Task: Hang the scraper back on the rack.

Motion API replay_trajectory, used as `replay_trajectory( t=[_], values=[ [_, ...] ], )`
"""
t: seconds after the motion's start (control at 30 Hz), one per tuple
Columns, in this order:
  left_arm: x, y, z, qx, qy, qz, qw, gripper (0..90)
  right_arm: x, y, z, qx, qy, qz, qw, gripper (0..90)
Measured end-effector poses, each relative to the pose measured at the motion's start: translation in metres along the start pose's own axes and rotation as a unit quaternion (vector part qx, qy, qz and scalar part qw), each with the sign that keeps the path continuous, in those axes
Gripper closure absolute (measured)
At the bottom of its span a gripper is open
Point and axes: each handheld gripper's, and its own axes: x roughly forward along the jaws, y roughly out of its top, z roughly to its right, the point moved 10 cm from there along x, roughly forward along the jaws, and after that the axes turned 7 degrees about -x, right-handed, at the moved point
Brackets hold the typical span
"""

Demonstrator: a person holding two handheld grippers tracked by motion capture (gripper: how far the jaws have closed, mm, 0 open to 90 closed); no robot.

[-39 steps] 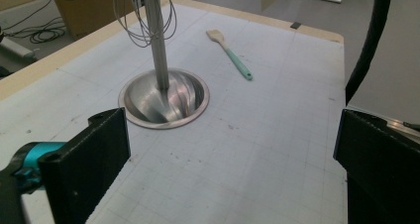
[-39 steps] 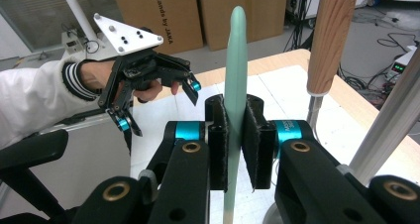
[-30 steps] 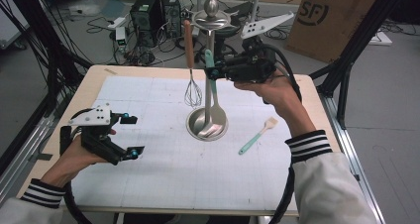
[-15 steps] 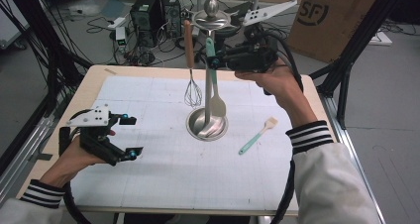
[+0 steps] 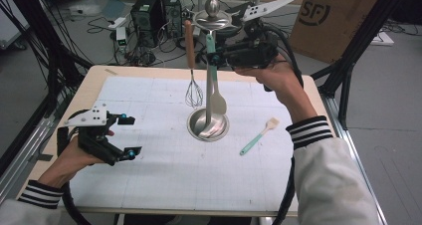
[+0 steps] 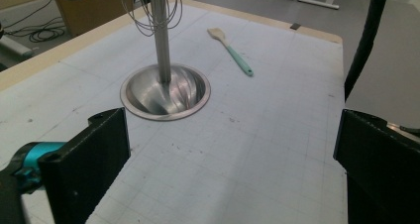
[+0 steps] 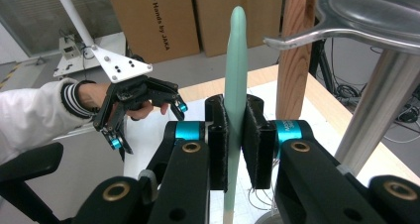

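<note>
High view overhead, gripper views close, all sharing stand (image 5: 208, 123)

Left gripper view chops the whisk (image 6: 151, 11) off at the top edge, and the right gripper view loses the spatula's (image 7: 235, 60) paddle end below the fingers (image 7: 218, 144).

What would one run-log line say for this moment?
right claw: shut on teal spatula, held upright at rack | left claw: open, over table | whisk: hanging | brush: on table
</note>
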Motion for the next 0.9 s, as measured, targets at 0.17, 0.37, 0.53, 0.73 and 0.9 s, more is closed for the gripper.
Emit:
replay_trajectory(
  t=[0.17,0.37,0.53,0.73,0.9],
  values=[
    [0.001,0.0,-0.001,-0.002,0.001,0.001,1.0,1.7,0.001,-0.001,0.003,-0.004,0.001,0.003,1.0,81.9],
    [0.001,0.0,-0.002,-0.004,0.002,0.001,1.0,1.7,0.001,-0.002,0.007,0.002,0.002,0.001,1.0,82.0],
    [0.001,-0.001,-0.004,-0.006,0.006,0.0,1.0,1.7,0.003,-0.003,0.01,0.0,0.004,0.004,1.0,81.9],
    [0.001,-0.001,-0.004,-0.007,0.005,-0.001,1.0,1.7,0.004,-0.005,0.014,0.006,0.003,0.007,1.0,81.9],
    [0.001,-0.001,-0.004,-0.007,0.006,-0.001,1.0,1.7,0.005,-0.005,0.014,0.007,0.006,0.008,0.9999,81.9]
  ],
)
